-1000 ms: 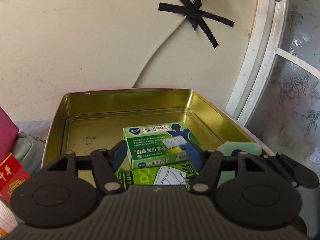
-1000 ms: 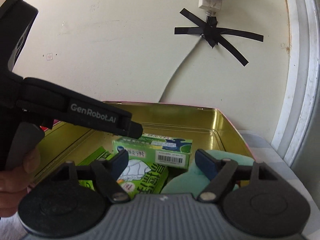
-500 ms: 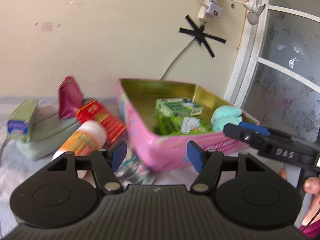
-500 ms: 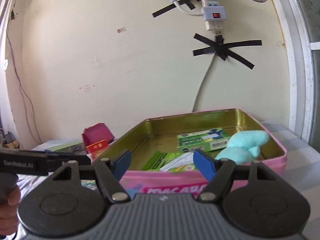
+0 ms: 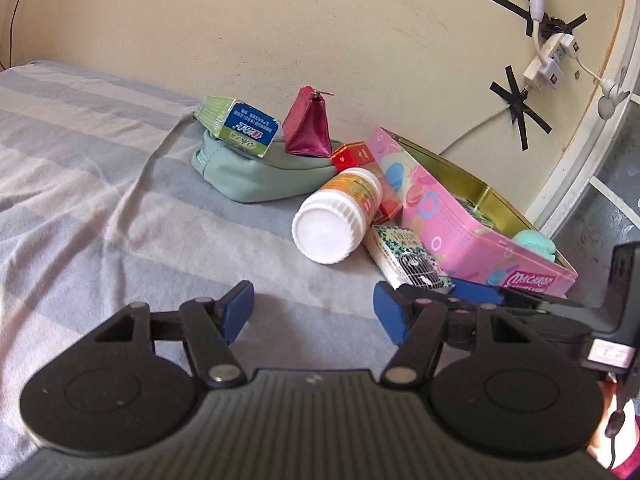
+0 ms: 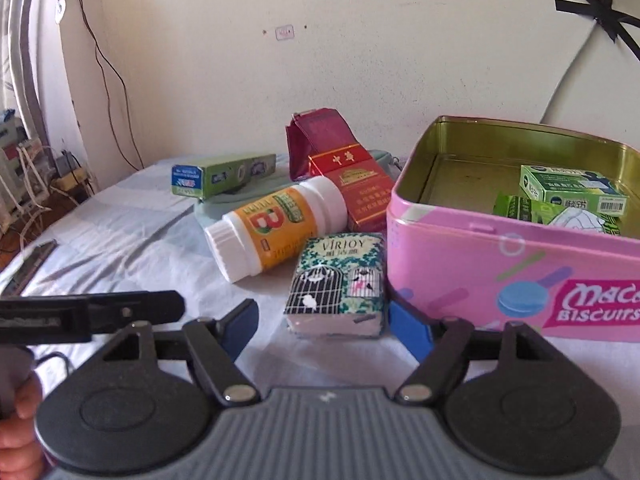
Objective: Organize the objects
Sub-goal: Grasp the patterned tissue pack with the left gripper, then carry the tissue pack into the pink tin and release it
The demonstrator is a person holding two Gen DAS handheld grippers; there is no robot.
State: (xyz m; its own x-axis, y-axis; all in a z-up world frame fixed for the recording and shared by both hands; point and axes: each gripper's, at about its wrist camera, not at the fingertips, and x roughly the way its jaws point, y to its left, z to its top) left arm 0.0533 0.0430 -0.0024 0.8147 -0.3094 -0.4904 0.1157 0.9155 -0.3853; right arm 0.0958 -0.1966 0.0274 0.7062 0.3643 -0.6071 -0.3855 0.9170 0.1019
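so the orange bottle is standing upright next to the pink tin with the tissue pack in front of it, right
Not quite: the orange bottle is lying on its side, not standing upright, with its white cap pointing away from the pink tin. The right wrist view shows it. The rest holds: it is next to the tin, with the tissue pack in front of it.
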